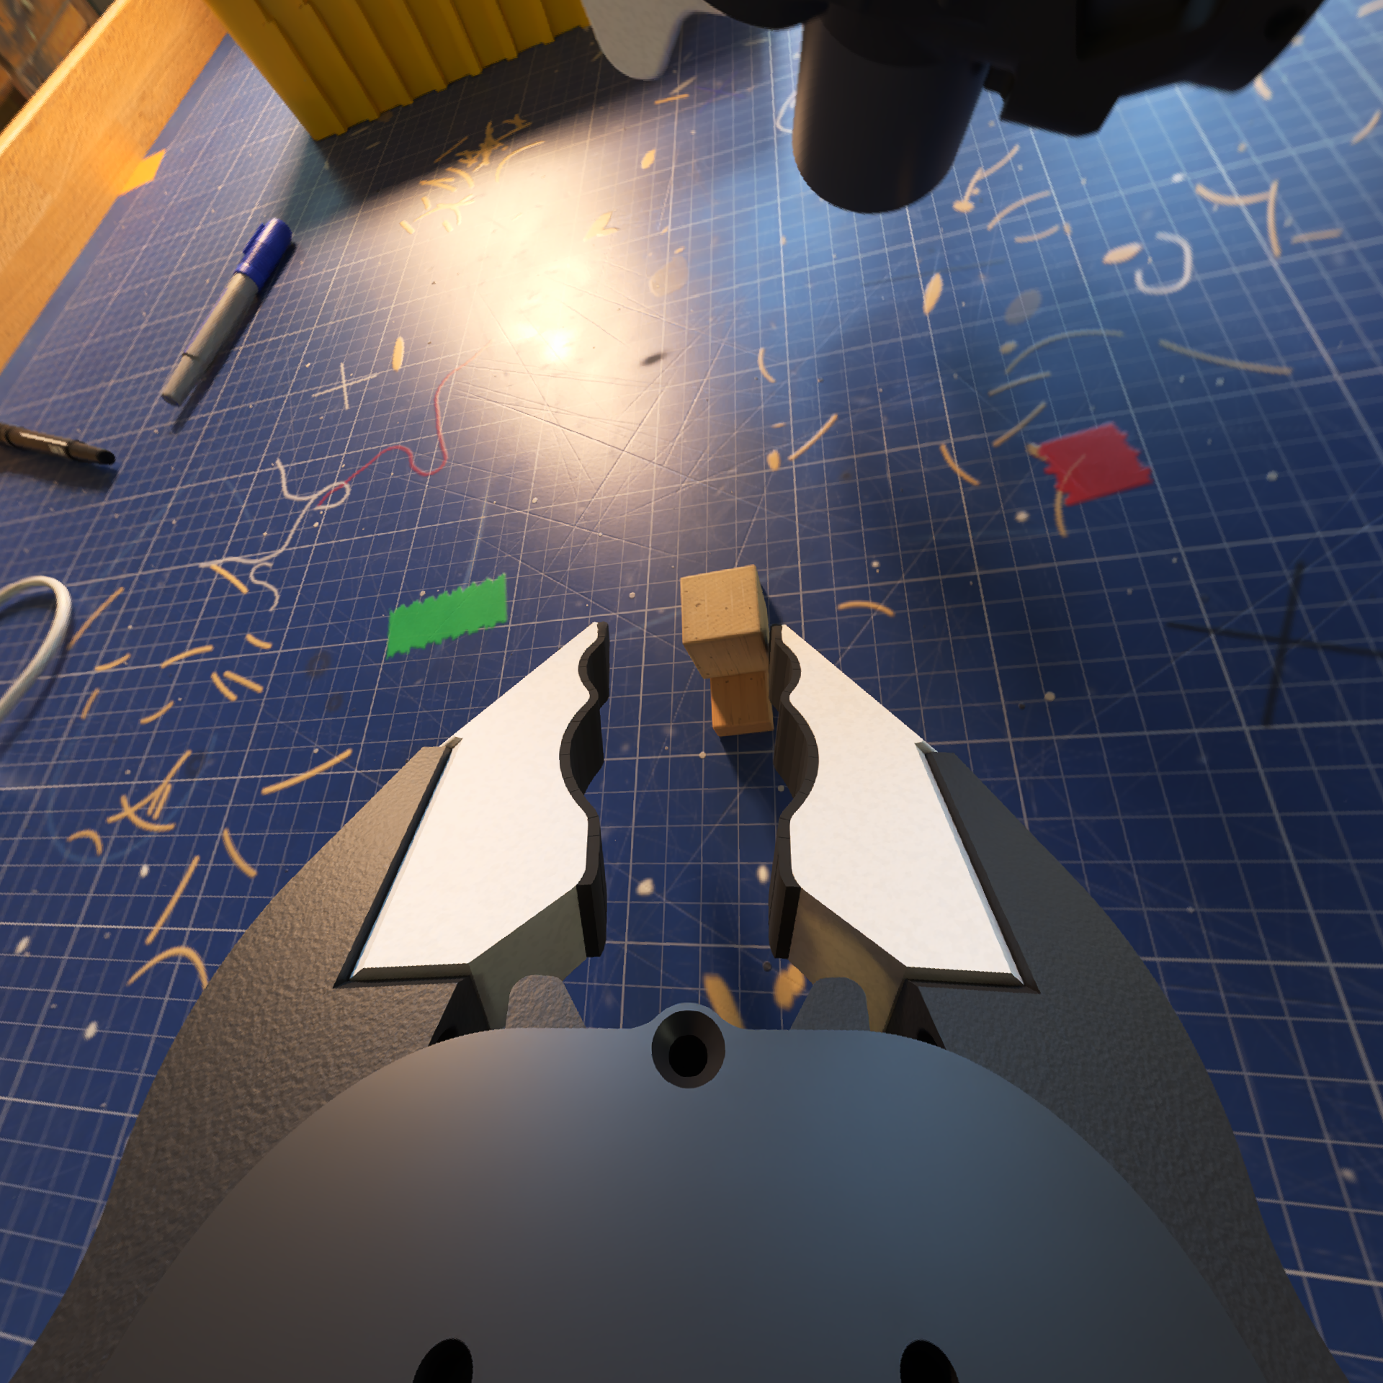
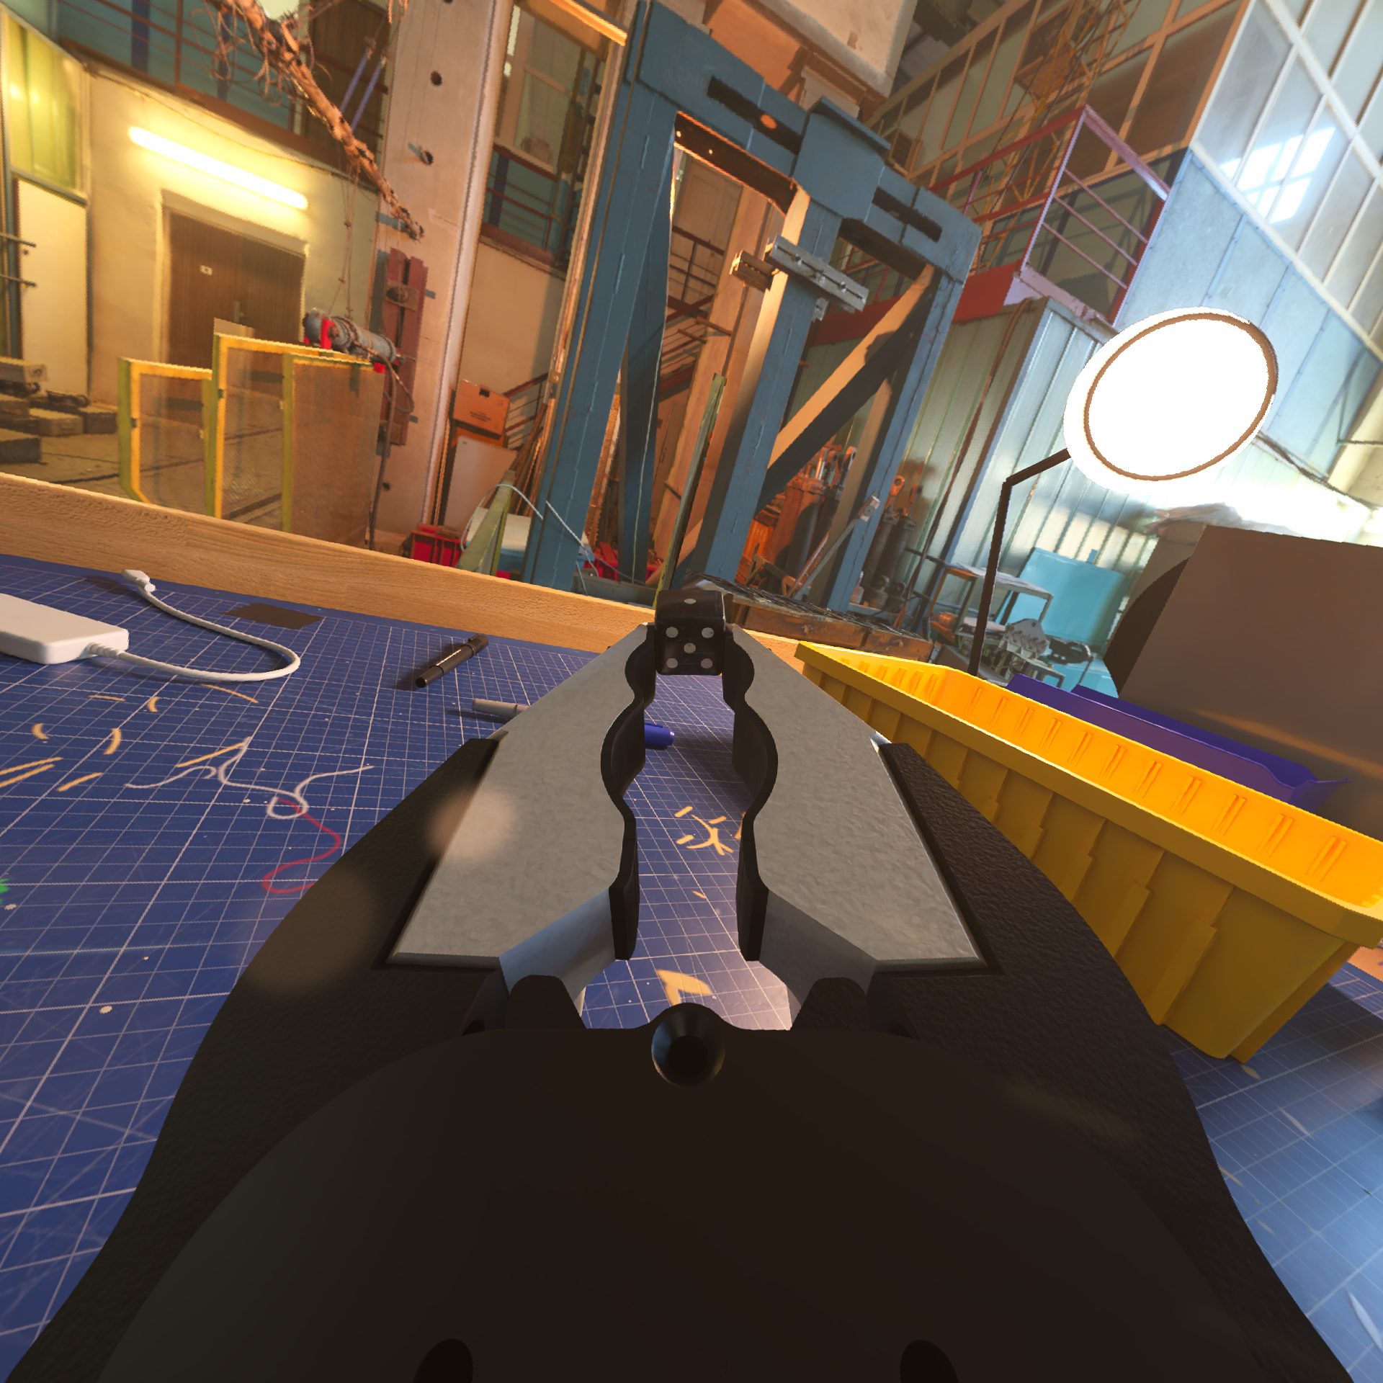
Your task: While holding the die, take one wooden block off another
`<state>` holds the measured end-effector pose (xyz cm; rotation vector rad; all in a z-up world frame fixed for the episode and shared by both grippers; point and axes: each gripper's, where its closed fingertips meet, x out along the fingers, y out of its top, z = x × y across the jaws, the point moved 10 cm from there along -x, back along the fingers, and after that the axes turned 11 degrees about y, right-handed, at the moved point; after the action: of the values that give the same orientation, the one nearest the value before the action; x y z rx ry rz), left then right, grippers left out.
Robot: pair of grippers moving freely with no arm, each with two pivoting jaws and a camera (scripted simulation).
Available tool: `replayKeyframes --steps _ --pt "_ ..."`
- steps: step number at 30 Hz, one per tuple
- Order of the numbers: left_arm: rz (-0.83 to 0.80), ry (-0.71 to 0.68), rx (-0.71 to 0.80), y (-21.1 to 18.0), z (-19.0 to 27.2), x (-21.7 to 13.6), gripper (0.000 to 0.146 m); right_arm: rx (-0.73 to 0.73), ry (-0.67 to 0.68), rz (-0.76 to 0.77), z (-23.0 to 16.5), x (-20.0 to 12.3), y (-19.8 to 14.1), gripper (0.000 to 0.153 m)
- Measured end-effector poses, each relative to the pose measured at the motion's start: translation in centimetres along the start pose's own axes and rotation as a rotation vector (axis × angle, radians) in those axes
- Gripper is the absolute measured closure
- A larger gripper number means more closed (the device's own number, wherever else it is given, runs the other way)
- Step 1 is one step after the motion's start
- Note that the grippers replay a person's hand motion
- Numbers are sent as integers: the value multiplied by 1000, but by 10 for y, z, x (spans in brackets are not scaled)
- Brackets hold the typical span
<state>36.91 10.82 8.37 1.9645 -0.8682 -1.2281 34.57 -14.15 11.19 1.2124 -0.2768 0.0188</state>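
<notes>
In the left wrist view a pale wooden block sits on top of a darker orange wooden block on the blue cutting mat. My left gripper is open above the mat, and the stack stands just ahead, close to the right fingertip. In the right wrist view my right gripper is shut on a black die with white pips, held at its fingertips above the mat. The dark body of the other gripper hangs at the top of the left wrist view.
A yellow ribbed bin stands on the mat. Two markers, a white charger with cable, green tape and red tape lie around. A wooden table edge and a lit round lamp lie beyond.
</notes>
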Motion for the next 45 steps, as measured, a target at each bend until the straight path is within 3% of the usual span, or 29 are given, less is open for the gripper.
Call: replayKeyframes --steps 7,13,16,19,25,35,42,45 --pt "23 35 155 -3 13 -4 120 3 2 -4 0 1 0 136" --pt "31 68 239 -1 17 -4 120 -1 8 -5 -1 1 0 136" --pt "-2 50 179 1 17 -4 120 -1 8 -6 -1 0 0 136" --pt "-3 2 10 0 13 -3 113 3 7 -5 -1 0 0 136" --pt "38 -120 -269 2 -3 -3 114 1 12 -8 -1 1 0 136" --pt "-60 -68 -156 4 6 11 105 -12 25 -10 -4 1 1 136" --pt "-60 -37 -124 4 7 11 124 -41 49 -13 -8 0 2 136" --pt "-47 4 -65 5 10 11 124 -36 48 -11 -8 0 2 136"
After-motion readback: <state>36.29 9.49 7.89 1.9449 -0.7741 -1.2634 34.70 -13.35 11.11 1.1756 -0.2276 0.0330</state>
